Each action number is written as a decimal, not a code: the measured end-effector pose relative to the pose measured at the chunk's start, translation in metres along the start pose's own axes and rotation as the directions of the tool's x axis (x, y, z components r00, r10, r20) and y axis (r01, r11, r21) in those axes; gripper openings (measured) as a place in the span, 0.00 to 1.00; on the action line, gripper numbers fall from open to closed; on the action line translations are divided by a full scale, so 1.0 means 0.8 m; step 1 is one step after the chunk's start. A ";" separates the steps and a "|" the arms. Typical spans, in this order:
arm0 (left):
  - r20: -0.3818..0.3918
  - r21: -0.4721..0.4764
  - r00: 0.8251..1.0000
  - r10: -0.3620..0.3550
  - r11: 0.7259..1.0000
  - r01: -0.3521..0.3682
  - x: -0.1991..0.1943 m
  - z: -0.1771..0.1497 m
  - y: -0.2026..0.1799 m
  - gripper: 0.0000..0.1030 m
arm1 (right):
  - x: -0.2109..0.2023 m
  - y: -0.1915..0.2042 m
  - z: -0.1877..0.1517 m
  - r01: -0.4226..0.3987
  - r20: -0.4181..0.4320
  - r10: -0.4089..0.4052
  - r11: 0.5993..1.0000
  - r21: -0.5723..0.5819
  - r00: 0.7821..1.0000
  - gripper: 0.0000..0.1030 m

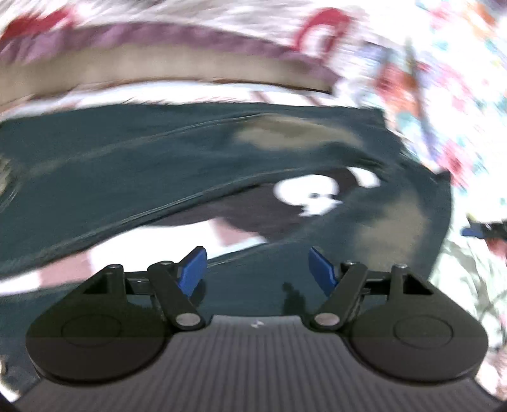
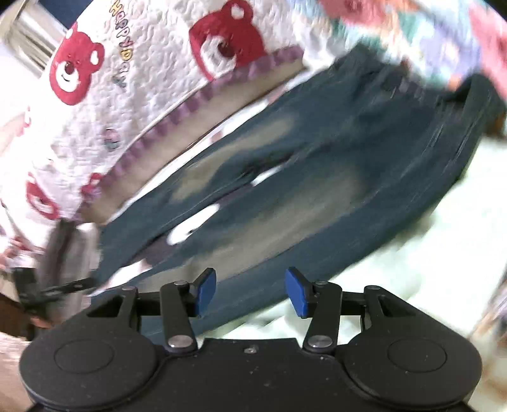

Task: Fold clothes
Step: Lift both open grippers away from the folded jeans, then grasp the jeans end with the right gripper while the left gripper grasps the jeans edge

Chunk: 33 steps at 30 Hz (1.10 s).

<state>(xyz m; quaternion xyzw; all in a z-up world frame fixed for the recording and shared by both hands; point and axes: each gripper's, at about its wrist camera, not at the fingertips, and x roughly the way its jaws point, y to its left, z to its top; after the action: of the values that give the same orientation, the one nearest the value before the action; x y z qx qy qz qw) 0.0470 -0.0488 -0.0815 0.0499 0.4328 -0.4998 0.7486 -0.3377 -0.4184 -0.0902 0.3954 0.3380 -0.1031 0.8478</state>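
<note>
Both views were smeared with motion blur, but the main thing read clearly enough: a pair of dark blue denim jeans with faded tan patches and ripped white holes (image 1: 221, 152) lay spread across the middle of the left wrist view, running from the left edge to the right. In the right wrist view the same jeans (image 2: 317, 177) ran diagonally from the lower left up to the upper right of the frame.

The left gripper (image 1: 256, 269) sat at the bottom centre of its view, its blue-padded fingers (image 1: 191, 272) spread apart with nothing between them, only denim showing behind the gap. The right gripper (image 2: 250, 293) was likewise at bottom centre, its blue fingers (image 2: 298, 293) spread and pinching nothing, over the lower edge of the jeans.

Above the jeans in the right wrist view stretched a white quilted bedspread printed with red bears and edged in a purple frill (image 2: 152, 79), filling the upper left. The same bedspread (image 1: 158, 19) blurred across the top of the left wrist view. A pale green sheet (image 2: 427, 253) showed at the lower right of the right wrist view, under the jeans' edge. A floral patterned cloth (image 1: 459, 95) filled the upper right of the left wrist view.
</note>
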 end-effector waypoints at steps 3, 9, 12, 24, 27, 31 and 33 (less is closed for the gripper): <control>0.015 0.076 0.998 -0.065 0.995 0.064 0.001 -0.002 -0.041 0.67 | 0.026 0.009 -0.019 -0.069 -0.049 0.072 0.996 0.057 0.996 0.53; 0.005 0.168 0.998 -0.066 0.984 0.064 0.015 -0.018 -0.082 0.67 | 0.076 0.018 -0.043 0.008 -0.080 0.004 0.989 0.149 0.997 0.53; 0.002 0.203 0.998 -0.057 0.978 0.055 0.017 -0.021 -0.091 0.67 | 0.096 0.011 -0.048 -0.029 -0.063 0.041 0.984 0.176 0.997 0.53; 0.015 0.342 0.993 -0.120 0.933 0.108 0.042 0.029 -0.160 0.68 | 0.100 -0.003 -0.035 -0.193 0.098 0.180 0.972 0.135 0.979 0.11; -0.089 0.411 0.981 -0.175 0.890 0.196 0.067 0.028 -0.190 0.69 | 0.109 0.002 -0.016 -0.204 0.113 0.191 0.971 0.123 0.975 0.10; -0.175 0.525 0.973 -0.150 0.822 0.221 0.091 0.009 -0.226 0.69 | 0.124 0.011 0.015 -0.221 0.136 0.205 0.969 0.113 0.969 0.09; -0.187 0.578 0.976 -0.110 0.792 0.199 0.099 -0.002 -0.239 0.71 | 0.130 0.016 0.031 -0.227 0.151 0.210 0.969 0.102 0.966 0.08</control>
<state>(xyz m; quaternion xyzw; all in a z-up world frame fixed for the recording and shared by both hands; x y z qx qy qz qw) -0.0954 -0.1986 -0.0692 0.2812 0.3102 -0.6646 0.6190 -0.2422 -0.4186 -0.1393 0.4718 0.2256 -0.0560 0.8505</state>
